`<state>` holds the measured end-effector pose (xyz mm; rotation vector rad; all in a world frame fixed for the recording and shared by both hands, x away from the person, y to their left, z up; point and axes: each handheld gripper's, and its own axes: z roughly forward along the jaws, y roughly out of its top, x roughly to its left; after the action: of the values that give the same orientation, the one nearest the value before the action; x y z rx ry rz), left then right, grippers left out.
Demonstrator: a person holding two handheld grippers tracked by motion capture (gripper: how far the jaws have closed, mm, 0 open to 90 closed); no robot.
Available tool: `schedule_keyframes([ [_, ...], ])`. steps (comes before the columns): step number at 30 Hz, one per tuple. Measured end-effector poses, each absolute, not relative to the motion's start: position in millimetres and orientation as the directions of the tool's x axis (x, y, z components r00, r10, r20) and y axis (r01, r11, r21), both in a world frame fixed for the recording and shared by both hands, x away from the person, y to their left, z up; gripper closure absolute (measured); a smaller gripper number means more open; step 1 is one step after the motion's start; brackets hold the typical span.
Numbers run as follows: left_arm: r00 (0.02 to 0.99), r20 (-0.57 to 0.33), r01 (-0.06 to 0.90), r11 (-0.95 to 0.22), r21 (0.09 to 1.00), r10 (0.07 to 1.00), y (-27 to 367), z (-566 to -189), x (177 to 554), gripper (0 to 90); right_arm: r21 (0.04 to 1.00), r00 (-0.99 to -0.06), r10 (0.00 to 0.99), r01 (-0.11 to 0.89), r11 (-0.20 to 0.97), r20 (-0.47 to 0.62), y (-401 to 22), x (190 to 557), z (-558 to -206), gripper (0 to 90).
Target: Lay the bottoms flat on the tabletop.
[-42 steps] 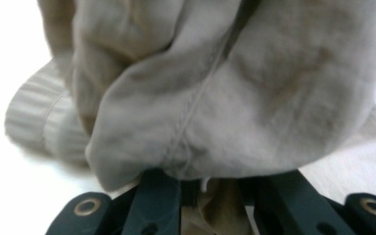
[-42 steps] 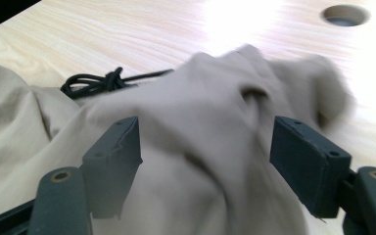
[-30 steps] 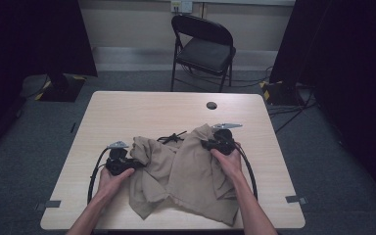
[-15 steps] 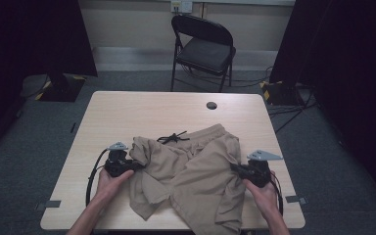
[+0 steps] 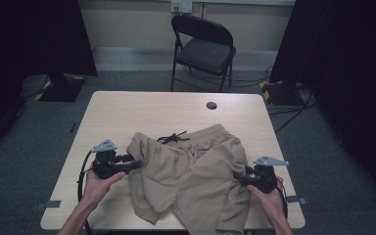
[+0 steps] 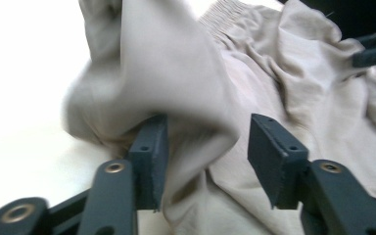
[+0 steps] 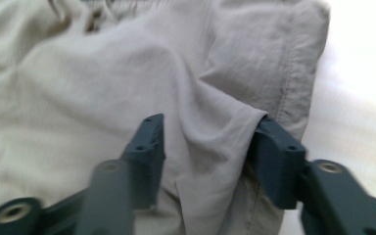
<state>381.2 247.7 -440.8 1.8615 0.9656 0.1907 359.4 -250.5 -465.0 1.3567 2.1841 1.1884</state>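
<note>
Both sets of jaws have just been opening and stand apart with loose folds of the tan shorts [image 5: 191, 171] between them — left gripper [image 5: 136, 163] at centre-left, right gripper [image 5: 239, 178] lower right — on the table [image 5: 142, 110].

Between the parted jaws of our left gripper [image 6: 203, 161] we see the shorts [image 6: 284, 83] as thin, matt beige woven cloth, softly creased, with a gathered elastic waistband farther off. The jaws themselves look like matt dark plastic with small brass-coloured rivets. Ahead of our right gripper [image 7: 205, 161] the same cloth shows a stitched hem, lying on the pale, smooth wood-look table [image 5: 142, 110].
</note>
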Motion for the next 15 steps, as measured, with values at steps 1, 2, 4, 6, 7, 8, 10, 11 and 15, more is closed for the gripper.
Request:
schedule_keyframes([
  [1, 0.655, -0.299, 0.538, -0.151, 0.829, 0.693, 252.9, -433.2, 385.0, 44.5, 0.785, -0.5, 0.853, 0.585, 0.203, 0.153, -247.0, 366.5, -459.1, 42.9],
  [2, 0.655, -0.299, 0.538, -0.151, 0.829, 0.693, 252.9, -433.2, 385.0, 41.5, 0.785, -0.5, 0.853, 0.585, 0.203, 0.153, -247.0, 366.5, -459.1, 42.9],
  [4, 0.634, -0.293, 0.528, -0.124, 0.84, 0.716, 258.6, -423.0, 392.9, 37.0, 0.805, -0.495, 0.856, 0.564, 0.185, 0.15, -241.8, 377.0, -450.1, 39.5],
  [6, 0.625, -0.29, 0.529, -0.12, 0.84, 0.725, 258.8, -420.3, 396.2, 29.6, 0.814, -0.489, 0.861, 0.551, 0.181, 0.14, -239.6, 384.2, -444.7, 37.3],
  [7, 0.609, -0.288, 0.531, -0.109, 0.84, 0.739, 259.4, -417.5, 404.9, 28.5, 0.818, -0.484, 0.864, 0.547, 0.175, 0.138, -238.9, 387.6, -442.0, 36.4],
  [8, 0.596, -0.285, 0.532, -0.103, 0.84, 0.751, 259.9, -416.6, 409.9, 28.4, 0.82, -0.478, 0.867, 0.547, 0.168, 0.142, -238.4, 391.1, -439.4, 36.2],
  [10, 0.581, -0.305, 0.539, -0.075, 0.839, 0.755, 261.1, -416.5, 416.6, 27.4, 0.822, -0.475, 0.868, 0.546, 0.163, 0.144, -238.0, 394.9, -436.9, 35.7],
  [11, 0.574, -0.313, 0.54, -0.063, 0.84, 0.756, 261.7, -416.9, 420.7, 25.4, 0.826, -0.472, 0.868, 0.544, 0.149, 0.154, -236.3, 401.8, -433.3, 35.0],
  [15, 0.539, -0.332, 0.559, -0.033, 0.829, 0.774, 253.2, -428.5, 443.7, 26.4, 0.814, -0.48, 0.862, 0.559, 0.158, 0.162, -229.7, 422.4, -436.9, 33.3],
])
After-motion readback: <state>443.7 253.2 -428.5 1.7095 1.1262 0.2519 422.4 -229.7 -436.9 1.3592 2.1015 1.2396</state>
